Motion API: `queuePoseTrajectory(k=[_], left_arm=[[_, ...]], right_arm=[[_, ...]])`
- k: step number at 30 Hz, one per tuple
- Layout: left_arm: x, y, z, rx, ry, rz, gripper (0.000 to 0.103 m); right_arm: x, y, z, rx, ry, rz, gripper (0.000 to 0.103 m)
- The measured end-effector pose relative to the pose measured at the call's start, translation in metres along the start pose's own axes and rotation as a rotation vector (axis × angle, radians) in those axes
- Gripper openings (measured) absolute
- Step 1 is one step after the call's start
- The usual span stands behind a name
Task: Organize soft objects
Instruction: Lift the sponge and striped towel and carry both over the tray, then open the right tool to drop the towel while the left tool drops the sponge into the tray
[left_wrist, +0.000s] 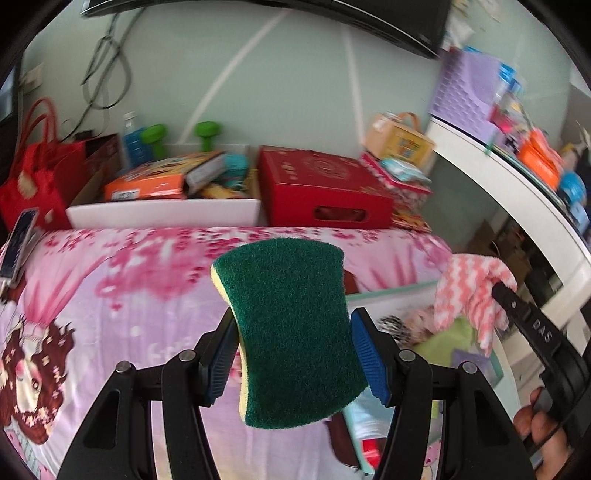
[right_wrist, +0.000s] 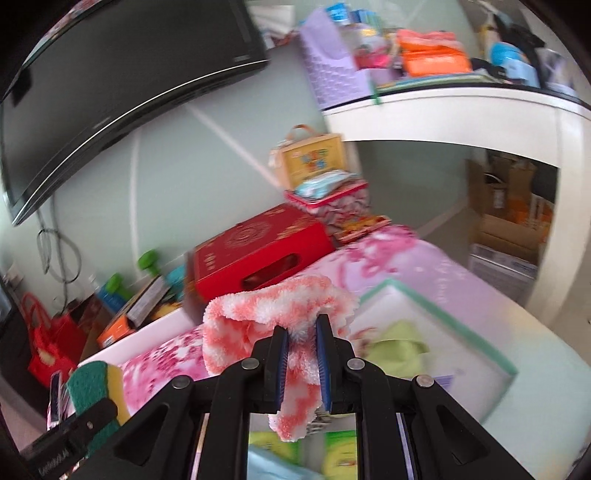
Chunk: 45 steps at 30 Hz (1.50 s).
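My left gripper (left_wrist: 293, 339) is shut on a green and yellow scouring sponge (left_wrist: 291, 328), held upright above the pink bedspread (left_wrist: 110, 295). The same sponge (right_wrist: 94, 384) shows at the lower left of the right wrist view. My right gripper (right_wrist: 300, 338) is shut on a fluffy pink and white cloth (right_wrist: 266, 314), which droops between its blue pads. In the left wrist view that cloth (left_wrist: 469, 291) hangs at the right, over a white box with a mint rim (left_wrist: 391, 290). The box (right_wrist: 458, 325) holds a light green cloth (right_wrist: 399, 350).
At the bed's far edge stand a red carton (left_wrist: 325, 188), a white tray (left_wrist: 162, 214) of books and a red bag (left_wrist: 33, 173). A white desk (right_wrist: 443, 118) with a purple basket (right_wrist: 332, 70) rises at the right. A phone (left_wrist: 18, 243) lies at the left. A hand (left_wrist: 539, 432) grips the right tool.
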<state>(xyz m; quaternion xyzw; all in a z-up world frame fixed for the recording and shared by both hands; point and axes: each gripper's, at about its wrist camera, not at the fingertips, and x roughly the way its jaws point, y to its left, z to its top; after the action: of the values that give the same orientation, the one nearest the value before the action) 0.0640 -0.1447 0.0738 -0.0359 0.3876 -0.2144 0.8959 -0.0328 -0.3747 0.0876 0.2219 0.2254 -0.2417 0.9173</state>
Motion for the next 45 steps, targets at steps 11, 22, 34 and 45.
queuePoseTrajectory(k=[11,22,34,45], left_arm=[[0.024,-0.075,-0.023,0.179,0.027,-0.088,0.063],[0.057,-0.113,-0.050,0.263,0.098,-0.121,0.064],[0.072,-0.122,-0.059,0.299,0.149,-0.103,0.075],[0.063,-0.110,-0.048,0.262,0.112,-0.083,0.091]], right_arm=[[0.000,-0.066,0.005,0.105,0.039,-0.131,0.015],[0.027,-0.074,-0.008,0.107,0.152,-0.132,0.019],[0.042,-0.076,-0.020,0.083,0.309,-0.183,0.061],[0.038,-0.071,-0.018,0.046,0.340,-0.186,0.085]])
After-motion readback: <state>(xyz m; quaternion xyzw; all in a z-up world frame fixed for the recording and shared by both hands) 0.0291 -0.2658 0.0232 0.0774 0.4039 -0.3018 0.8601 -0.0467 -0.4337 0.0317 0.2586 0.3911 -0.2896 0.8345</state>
